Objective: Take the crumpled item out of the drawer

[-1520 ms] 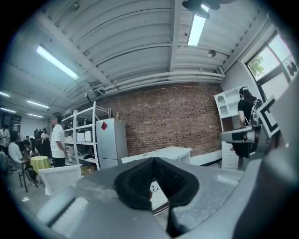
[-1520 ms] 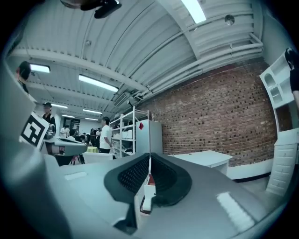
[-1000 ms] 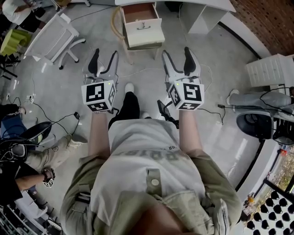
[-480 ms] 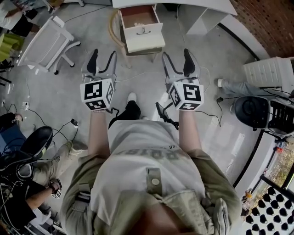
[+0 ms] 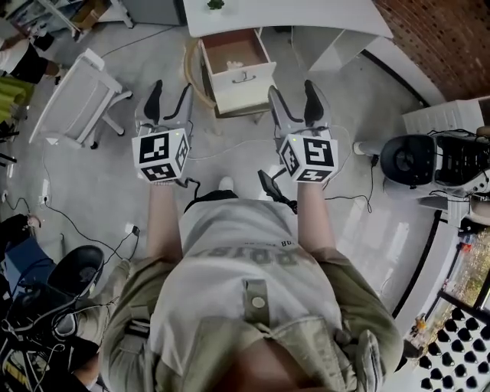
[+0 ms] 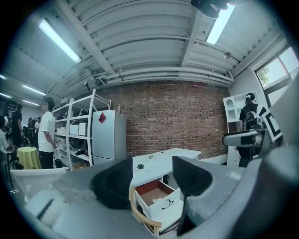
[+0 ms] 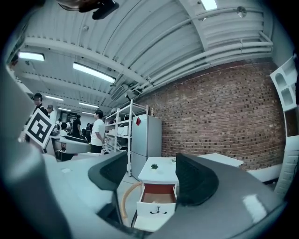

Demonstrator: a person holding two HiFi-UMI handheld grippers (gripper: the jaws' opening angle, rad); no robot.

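Note:
A white drawer (image 5: pixel 239 75) stands pulled out from under the white desk (image 5: pixel 306 14), straight ahead on the floor. Its brown inside holds a small pale crumpled item (image 5: pixel 235 61), which also shows as a white speck (image 7: pixel 153 201) in the right gripper view. My left gripper (image 5: pixel 171 98) and right gripper (image 5: pixel 292 96) are held side by side at chest height, well short of the drawer. Both are open with nothing between the fingers. The drawer (image 6: pixel 159 198) shows between the left gripper's (image 6: pixel 152 181) black pads, and the right gripper (image 7: pixel 152 179) also frames it.
A curved wooden hoop (image 5: pixel 191 65) leans at the drawer's left side. A white chair (image 5: pixel 80 99) is to the left, and a black round machine base (image 5: pixel 406 159) and white shelf unit (image 5: pixel 452 115) to the right. Cables (image 5: pixel 230 145) cross the grey floor. People stand by shelves (image 6: pixel 46 135).
The drawer and desk have slid down the head view and look nearer: the person has stepped forward. Both grippers keep their place before the body, still open.

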